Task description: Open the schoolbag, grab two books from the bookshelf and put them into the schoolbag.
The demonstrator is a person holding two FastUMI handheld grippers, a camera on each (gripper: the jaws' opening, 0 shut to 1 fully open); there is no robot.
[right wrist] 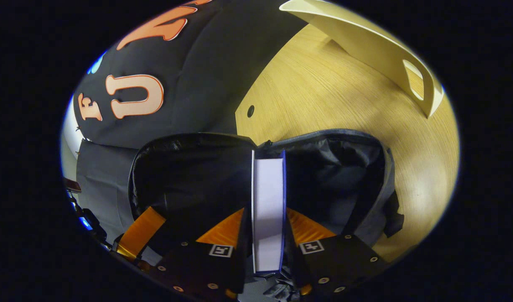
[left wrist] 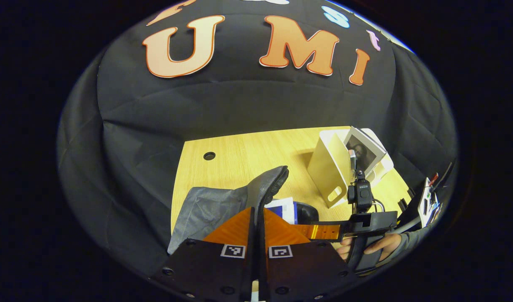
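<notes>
Right hand-held gripper [right wrist: 267, 235] clamped on book [right wrist: 268, 209], page edge up, over open schoolbag [right wrist: 344, 167]. Left hand-held gripper [left wrist: 256, 218] pinches bag flap [left wrist: 269, 184] w/ fingers together. Risk: flap slips, mouth sags, book catches rim. Bookshelf [left wrist: 330, 167] on counter [left wrist: 248, 151] nearby.

Schoolbag [right wrist: 332, 176] mouth gapes wide around the book [right wrist: 268, 209]; bookshelf [right wrist: 378, 46] stands apart.

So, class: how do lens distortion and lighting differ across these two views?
Left gripper view: fisheye bends the table edge; even light; the bookshelf and the schoolbag flap look sharp. Right gripper view: the bookshelf stretches near the rim, a soft bright patch falls on the table, the schoolbag interior is dark, and the book page edge looks brightest.
</notes>
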